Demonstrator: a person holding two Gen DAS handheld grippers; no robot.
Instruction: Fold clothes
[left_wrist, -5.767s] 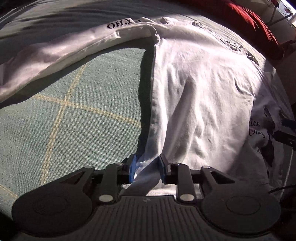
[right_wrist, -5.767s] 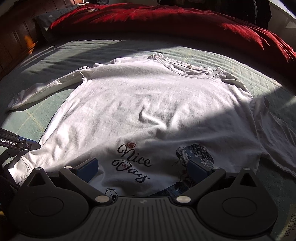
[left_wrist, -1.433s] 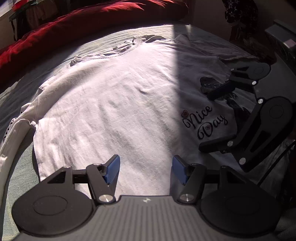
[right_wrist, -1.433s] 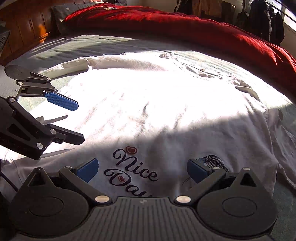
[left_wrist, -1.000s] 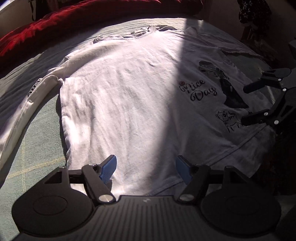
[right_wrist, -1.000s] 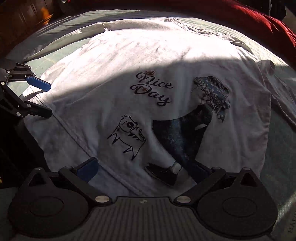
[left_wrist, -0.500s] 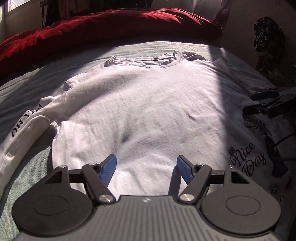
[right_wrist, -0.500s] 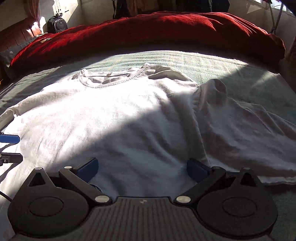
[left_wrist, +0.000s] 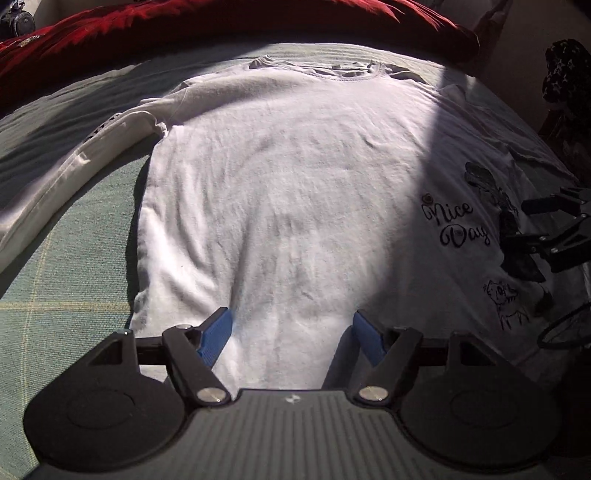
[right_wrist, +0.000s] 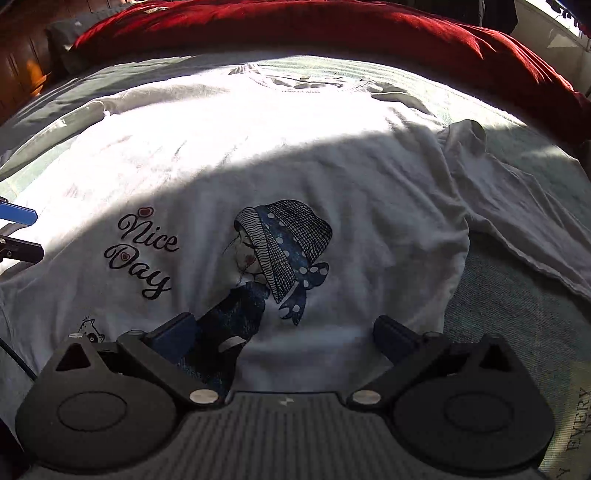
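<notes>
White long-sleeve shirt lies spread flat, print side up, on a green checked bedcover, neckline at the far end near a red duvet.

Left wrist view: left gripper low over the hem end of the shirt, jaws wide apart, blue pads either side of plain white cloth, nothing pinched between them. This view shows the left sleeve stretched out over the bedcover with dark lettering on it, too small to read. "Nice Day" print and a small cat drawing sit off to the right, partly in shade. Right gripper pokes in at the right edge, fingers apart over the print.

Right wrist view: right gripper also spread wide, hovering at the hem over the printed figure in a dotted headscarf, empty. Only this view shows that figure clearly, plus the right sleeve lying rumpled and bent out to the right. A blue pad of the left gripper shows at the left edge. Wooden headboard at far left.

A broad shadow covers the lower part of the shirt in both views.
</notes>
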